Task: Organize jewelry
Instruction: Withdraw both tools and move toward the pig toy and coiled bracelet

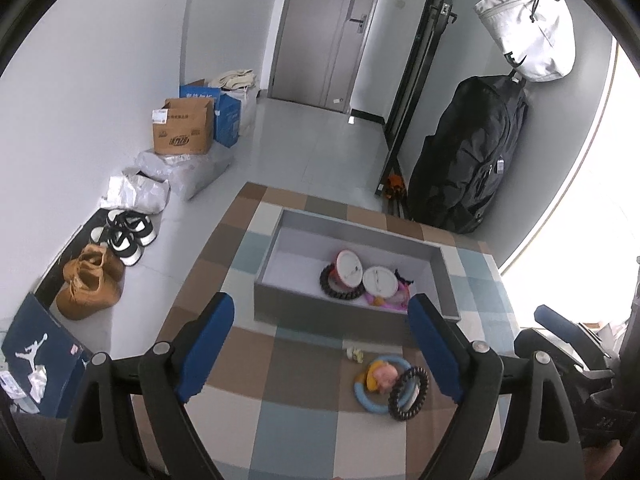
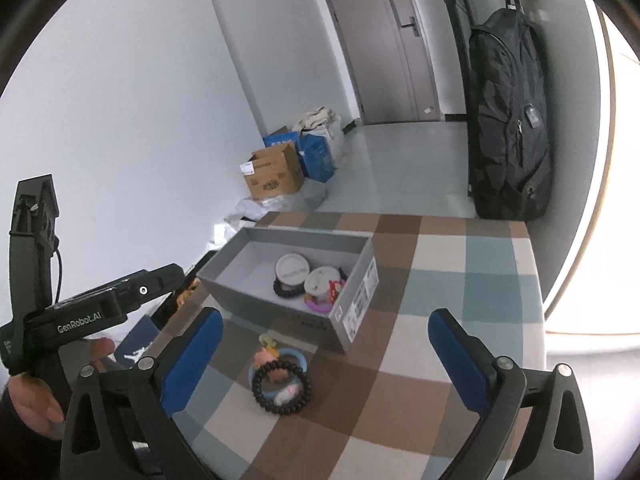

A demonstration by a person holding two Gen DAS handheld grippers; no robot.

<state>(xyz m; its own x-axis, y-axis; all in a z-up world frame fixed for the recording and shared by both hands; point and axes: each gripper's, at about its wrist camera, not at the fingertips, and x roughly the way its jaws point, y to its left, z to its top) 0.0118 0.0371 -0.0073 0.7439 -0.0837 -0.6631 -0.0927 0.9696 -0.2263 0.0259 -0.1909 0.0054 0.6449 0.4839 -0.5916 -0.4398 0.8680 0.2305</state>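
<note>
A grey open box stands on the checked tablecloth and holds two round white tins, a black bead bracelet and pink pieces. In front of it lie a blue ring with a pink and yellow charm and a black bead bracelet that overlaps it. My left gripper is open and empty above the table, left of the bracelets. My right gripper is open and empty, with the bracelets near its left finger.
The checked tablecloth ends at the left and far edges. On the floor to the left are shoes, cardboard boxes and plastic bags. A black backpack hangs at the right.
</note>
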